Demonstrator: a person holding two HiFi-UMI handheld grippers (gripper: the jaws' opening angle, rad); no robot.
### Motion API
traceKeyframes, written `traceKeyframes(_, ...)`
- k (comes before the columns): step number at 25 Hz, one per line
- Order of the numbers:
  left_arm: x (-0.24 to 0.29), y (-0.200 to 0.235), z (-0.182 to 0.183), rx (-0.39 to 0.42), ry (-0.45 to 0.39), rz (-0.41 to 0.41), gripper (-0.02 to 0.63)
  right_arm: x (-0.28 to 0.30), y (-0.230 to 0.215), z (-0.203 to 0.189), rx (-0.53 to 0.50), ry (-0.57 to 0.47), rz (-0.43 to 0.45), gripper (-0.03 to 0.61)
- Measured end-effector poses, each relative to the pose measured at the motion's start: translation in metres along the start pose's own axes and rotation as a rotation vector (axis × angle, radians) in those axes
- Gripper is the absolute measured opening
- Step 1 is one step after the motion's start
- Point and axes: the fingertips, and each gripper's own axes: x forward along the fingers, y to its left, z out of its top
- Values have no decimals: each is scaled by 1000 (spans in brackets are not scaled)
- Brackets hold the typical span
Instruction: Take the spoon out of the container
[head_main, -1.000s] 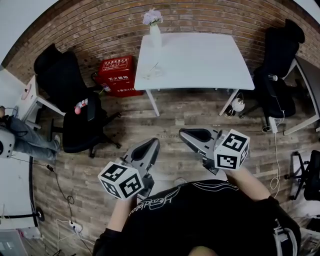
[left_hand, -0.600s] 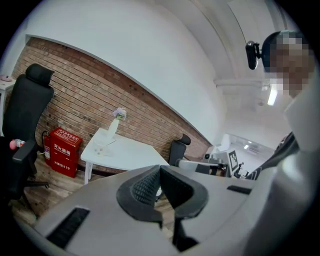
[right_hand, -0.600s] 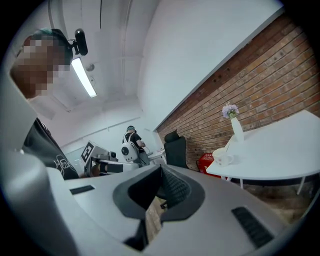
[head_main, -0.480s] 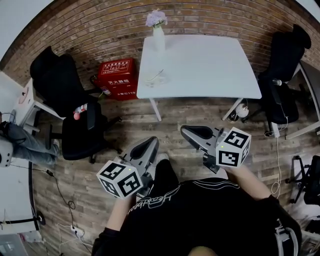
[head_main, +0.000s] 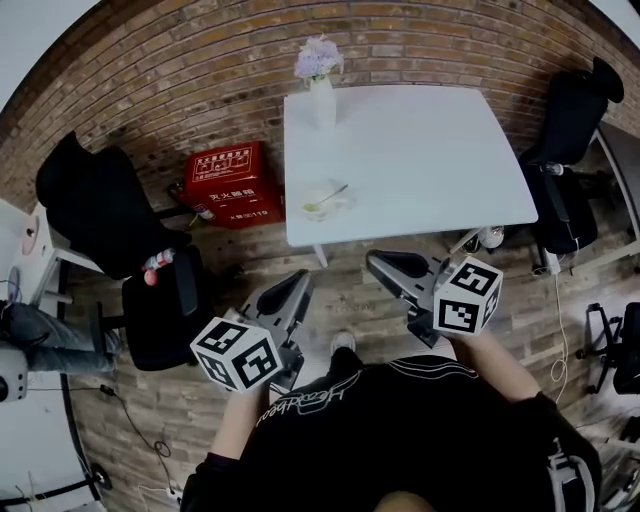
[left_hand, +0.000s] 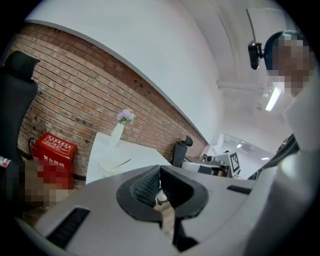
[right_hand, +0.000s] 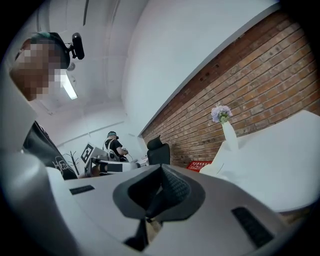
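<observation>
A shallow white container (head_main: 325, 201) sits near the left front corner of the white table (head_main: 430, 160), and a spoon (head_main: 329, 197) rests in it, its handle pointing back right. My left gripper (head_main: 297, 284) and right gripper (head_main: 384, 263) are held side by side over the wood floor, short of the table's front edge, both shut and empty. The left gripper view shows the container (left_hand: 111, 164) and spoon (left_hand: 122, 162) far ahead, beyond the left gripper (left_hand: 159, 173). From the right gripper (right_hand: 161, 171), the container (right_hand: 215, 169) appears small on the table's near corner.
A white vase with purple flowers (head_main: 320, 85) stands at the table's back left corner. A red box (head_main: 228, 180) lies on the floor left of the table. Black office chairs (head_main: 100, 205) (head_main: 575, 100) flank it, and a brick wall (head_main: 200, 60) runs behind.
The table with the container has come nearer and lower in the head view as the person walks toward it. Both grippers keep their pose and stay shut.
</observation>
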Motion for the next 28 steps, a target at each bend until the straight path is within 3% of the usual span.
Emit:
traceKeyframes(10,30,74,52,19,21,-87,5,59,-50,35,-11,-49,-132,-3)
traceKeyframes(16,48,92,57,6,31,-103,5,66,-80,41,-18,-54,-192,-2)
traceKeyframes(25,78,122,51,-33,68,-71,5,83,-134,25,21,-25,-210,2)
traceKeyframes(28,87,133,52,-47,74,-54,5,91,-151,19,33,-2,-215,59)
